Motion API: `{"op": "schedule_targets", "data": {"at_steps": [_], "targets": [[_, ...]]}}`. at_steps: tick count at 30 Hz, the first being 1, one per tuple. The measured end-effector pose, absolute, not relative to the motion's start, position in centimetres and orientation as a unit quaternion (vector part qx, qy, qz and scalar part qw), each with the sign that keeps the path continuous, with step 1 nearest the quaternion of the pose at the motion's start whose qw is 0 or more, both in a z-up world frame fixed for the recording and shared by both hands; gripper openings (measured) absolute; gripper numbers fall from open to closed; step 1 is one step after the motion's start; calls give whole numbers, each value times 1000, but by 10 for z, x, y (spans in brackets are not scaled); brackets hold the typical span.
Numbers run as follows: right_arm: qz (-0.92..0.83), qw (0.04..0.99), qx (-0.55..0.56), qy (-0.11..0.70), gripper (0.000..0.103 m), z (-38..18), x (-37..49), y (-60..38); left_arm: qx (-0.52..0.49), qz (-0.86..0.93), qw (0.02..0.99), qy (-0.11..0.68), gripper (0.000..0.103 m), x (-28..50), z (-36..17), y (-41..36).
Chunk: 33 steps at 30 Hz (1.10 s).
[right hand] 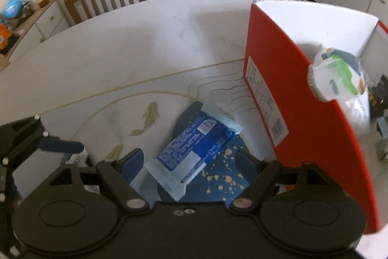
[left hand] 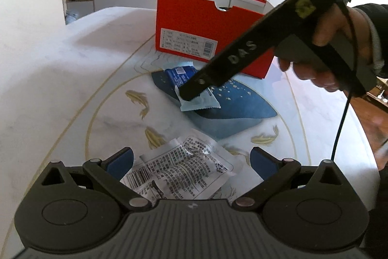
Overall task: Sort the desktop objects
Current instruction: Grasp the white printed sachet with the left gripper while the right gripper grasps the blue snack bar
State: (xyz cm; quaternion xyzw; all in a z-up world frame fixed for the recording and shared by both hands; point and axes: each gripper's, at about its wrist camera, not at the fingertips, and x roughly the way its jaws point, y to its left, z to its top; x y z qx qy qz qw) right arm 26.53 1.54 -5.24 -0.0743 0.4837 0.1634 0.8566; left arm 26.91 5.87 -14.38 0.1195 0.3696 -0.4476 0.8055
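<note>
Tools [left hand: 191, 162] [right hand: 188, 160] agape over wrappers

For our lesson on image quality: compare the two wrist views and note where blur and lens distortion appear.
Left wrist view: sharp; print on the clear packet is crisp, though the table edge bows from the fisheye. Right wrist view: softer overall; the white packet at the red box notch is smeared, and the blue snack bar text is hazy.

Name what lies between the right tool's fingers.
In the right wrist view, the blue snack packet lies on the table between the open right tool fingers, untouched by either.
</note>
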Motion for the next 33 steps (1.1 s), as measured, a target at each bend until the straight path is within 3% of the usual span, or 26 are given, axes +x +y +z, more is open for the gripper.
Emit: {"op": "schedule_targets", "data": {"at_steps": [13,23,33], "targets": [[125,853,-90,498,80,-66,278,24,123,-453,809,353,103,270,-149,55],[139,854,-127,485,66,-63,274,18,90,-424,819,377,103,244,-146,61],[162,847,-144,485,66,-63,261,14,111,-415,823,371,102,222,-146,40]]}}
